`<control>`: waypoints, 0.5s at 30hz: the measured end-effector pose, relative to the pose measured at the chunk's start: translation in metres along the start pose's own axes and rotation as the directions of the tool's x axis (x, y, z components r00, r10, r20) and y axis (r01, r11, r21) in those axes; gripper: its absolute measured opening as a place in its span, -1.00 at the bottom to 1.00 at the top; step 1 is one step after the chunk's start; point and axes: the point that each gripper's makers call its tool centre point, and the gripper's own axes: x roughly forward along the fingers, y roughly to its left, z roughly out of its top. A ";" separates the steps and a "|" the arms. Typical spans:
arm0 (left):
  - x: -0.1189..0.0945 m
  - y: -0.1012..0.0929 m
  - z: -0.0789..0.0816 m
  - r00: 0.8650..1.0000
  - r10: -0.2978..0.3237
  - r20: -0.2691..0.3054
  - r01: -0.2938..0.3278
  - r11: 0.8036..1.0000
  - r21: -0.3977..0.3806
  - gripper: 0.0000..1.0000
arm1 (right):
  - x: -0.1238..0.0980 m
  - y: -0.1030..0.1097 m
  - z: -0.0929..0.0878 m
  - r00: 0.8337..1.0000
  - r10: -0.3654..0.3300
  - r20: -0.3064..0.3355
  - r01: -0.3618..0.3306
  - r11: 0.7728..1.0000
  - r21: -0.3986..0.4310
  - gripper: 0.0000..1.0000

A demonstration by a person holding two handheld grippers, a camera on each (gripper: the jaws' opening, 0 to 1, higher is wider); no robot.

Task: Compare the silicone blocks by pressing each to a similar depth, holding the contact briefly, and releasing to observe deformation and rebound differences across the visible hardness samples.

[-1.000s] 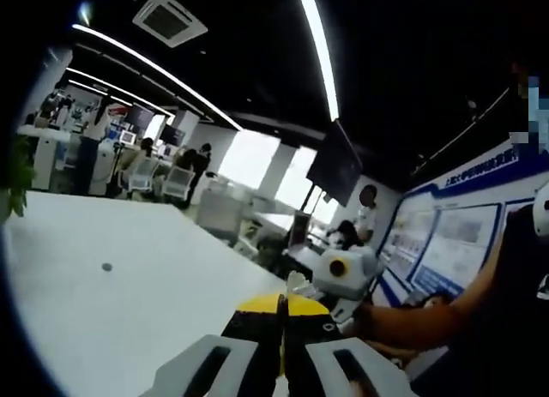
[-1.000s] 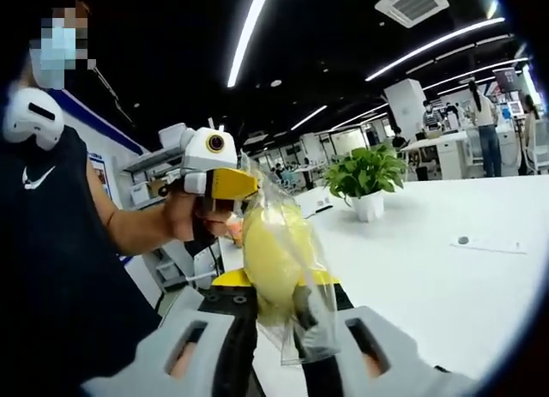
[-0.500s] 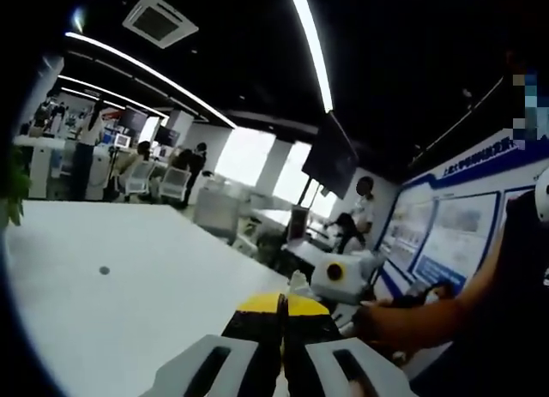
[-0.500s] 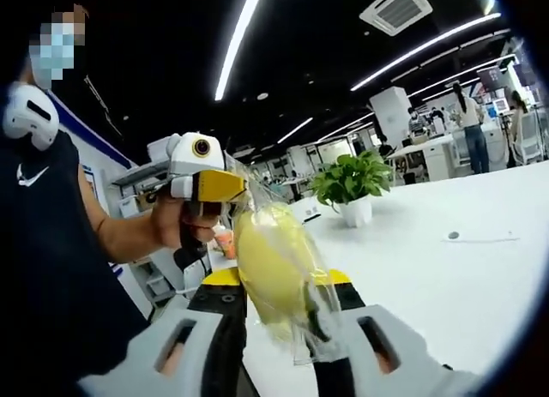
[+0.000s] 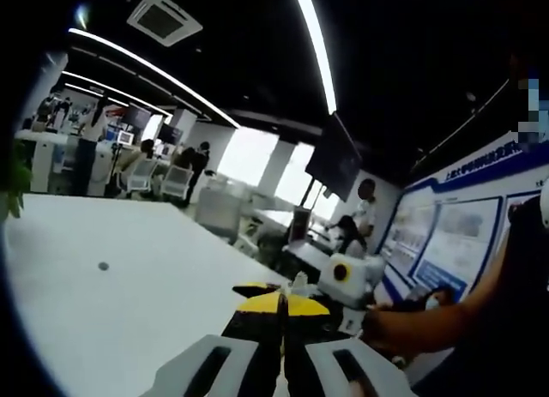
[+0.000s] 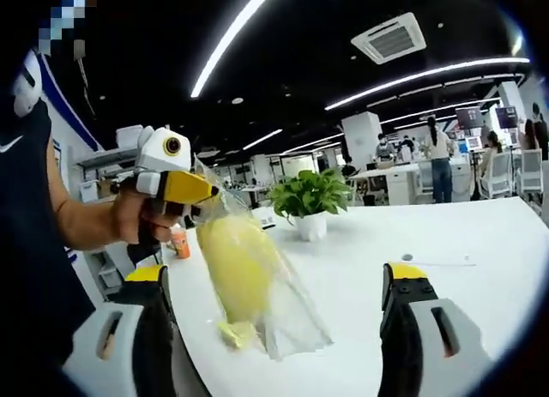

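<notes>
A yellow silicone block (image 6: 236, 264) sits inside a clear plastic bag (image 6: 287, 324) that hangs in the air over the white table (image 6: 480, 303). My left gripper (image 6: 184, 189), held in a person's hand (image 6: 129, 221), is shut on the bag's top corner. My right gripper (image 6: 274, 277) is open wide, one jaw on each side of the bag and neither touching it. In the left gripper view my left gripper (image 5: 281, 304) shows its yellow tips pressed together, with a bit of the bag (image 5: 298, 283) sticking out above them. The right gripper (image 5: 347, 277) shows just beyond.
A potted plant (image 6: 310, 204) stands on the table behind the bag, and a small orange bottle (image 6: 178, 243) stands near the hand. A dark dot (image 5: 103, 266) marks the tabletop. Desks, chairs and people fill the far room. A dark screen (image 5: 336, 161) hangs overhead.
My right gripper has opened wide and let go of the bagged yellow block, which now hangs from the left gripper alone. The left gripper stays shut.
</notes>
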 end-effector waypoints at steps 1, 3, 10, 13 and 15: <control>0.000 0.001 0.001 1.000 0.004 0.004 -0.004 1.000 -0.003 -1.00 | -0.002 -0.001 -0.003 1.000 -0.006 -0.005 0.006 1.000 0.006 0.93; 0.000 0.002 0.001 1.000 0.008 0.006 -0.008 1.000 -0.004 -1.00 | -0.010 -0.005 -0.010 1.000 -0.026 -0.012 0.026 1.000 0.016 0.93; 0.000 0.016 -0.001 0.999 0.037 0.023 -0.037 0.999 -0.029 -1.00 | -0.036 -0.028 -0.026 0.990 -0.137 -0.038 0.137 0.990 -0.016 0.93; 0.000 0.020 -0.001 0.999 0.044 0.032 -0.042 0.998 -0.047 -1.00 | -0.048 -0.039 -0.040 0.978 -0.195 -0.076 0.193 0.981 -0.034 0.93; 0.000 0.023 -0.002 0.998 0.051 0.033 -0.049 0.997 -0.057 -1.00 | -0.055 -0.046 -0.053 0.968 -0.228 -0.107 0.223 0.973 -0.057 0.93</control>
